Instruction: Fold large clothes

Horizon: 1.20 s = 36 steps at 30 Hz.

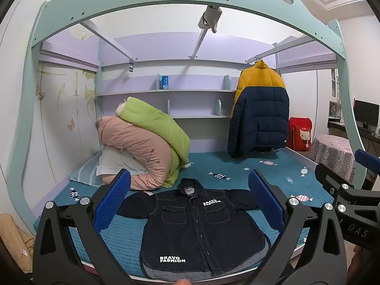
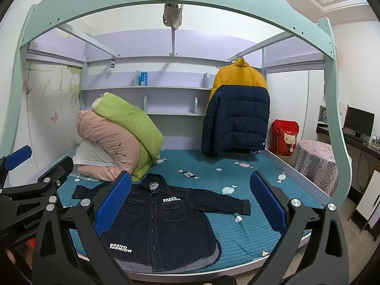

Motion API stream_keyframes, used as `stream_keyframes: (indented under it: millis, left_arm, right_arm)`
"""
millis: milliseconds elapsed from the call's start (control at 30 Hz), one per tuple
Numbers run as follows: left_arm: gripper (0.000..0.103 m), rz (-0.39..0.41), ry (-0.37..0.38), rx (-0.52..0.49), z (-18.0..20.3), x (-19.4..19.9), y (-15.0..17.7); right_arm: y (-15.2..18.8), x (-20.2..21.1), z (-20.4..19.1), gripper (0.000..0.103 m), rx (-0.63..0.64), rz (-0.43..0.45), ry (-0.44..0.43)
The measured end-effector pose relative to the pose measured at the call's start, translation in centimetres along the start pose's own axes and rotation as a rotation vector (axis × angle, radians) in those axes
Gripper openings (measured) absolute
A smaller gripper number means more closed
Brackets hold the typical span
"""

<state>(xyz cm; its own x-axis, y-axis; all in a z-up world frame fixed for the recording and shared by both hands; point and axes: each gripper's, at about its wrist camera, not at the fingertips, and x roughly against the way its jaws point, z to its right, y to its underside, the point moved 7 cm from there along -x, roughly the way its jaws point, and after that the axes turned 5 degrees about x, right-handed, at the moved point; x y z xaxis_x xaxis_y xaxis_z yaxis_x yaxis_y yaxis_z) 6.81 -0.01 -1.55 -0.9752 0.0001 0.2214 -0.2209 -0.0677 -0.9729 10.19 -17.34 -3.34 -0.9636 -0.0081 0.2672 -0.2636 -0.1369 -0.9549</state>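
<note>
A dark denim jacket (image 1: 197, 228) with white "BRAVO FASHION" prints lies flat, front up, on the blue quilted bed (image 1: 280, 180), sleeves spread, collar away from me. It also shows in the right wrist view (image 2: 156, 223). My left gripper (image 1: 190, 197) is open and empty, held in the air short of the jacket near the bed's front edge. My right gripper (image 2: 190, 197) is open and empty, beside the left one and to its right. Each gripper shows at the edge of the other's view.
Rolled pink and green quilts (image 1: 147, 142) and a pillow sit at the back left of the bed. A yellow and navy puffer coat (image 1: 258, 111) hangs at the back right. A red bag (image 1: 299, 134), a covered stool (image 1: 332, 156) and a desk with monitor stand to the right.
</note>
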Motion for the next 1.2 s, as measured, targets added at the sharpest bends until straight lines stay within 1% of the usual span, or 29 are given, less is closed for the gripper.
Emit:
stream_keyframes:
  millis: [633, 767, 833, 1133, 1200]
  left_arm:
    - [0.099, 0.008, -0.001, 0.007, -0.1, 0.0, -0.1]
    - [0.099, 0.011, -0.001, 0.007, -0.5, 0.0, -0.7]
    - [0.099, 0.012, -0.001, 0.007, -0.5, -0.1, -0.7]
    - [0.099, 0.019, -0.003, 0.007, -0.3, 0.1, -0.8]
    - [0.099, 0.021, -0.005, 0.007, -0.2, 0.6, -1.3]
  right_arm:
    - [-0.1, 0.1, 0.1, 0.096, 0.003, 0.008, 0.002]
    - [0.2, 0.1, 0.1, 0.096, 0.004, 0.009, 0.004]
    - [-0.3, 0.1, 0.1, 0.096, 0.005, 0.008, 0.003]
    - [-0.3, 0.1, 0.2, 0.096, 0.004, 0.009, 0.003]
    - [-0.2, 0.1, 0.1, 0.096, 0.004, 0.01, 0.003]
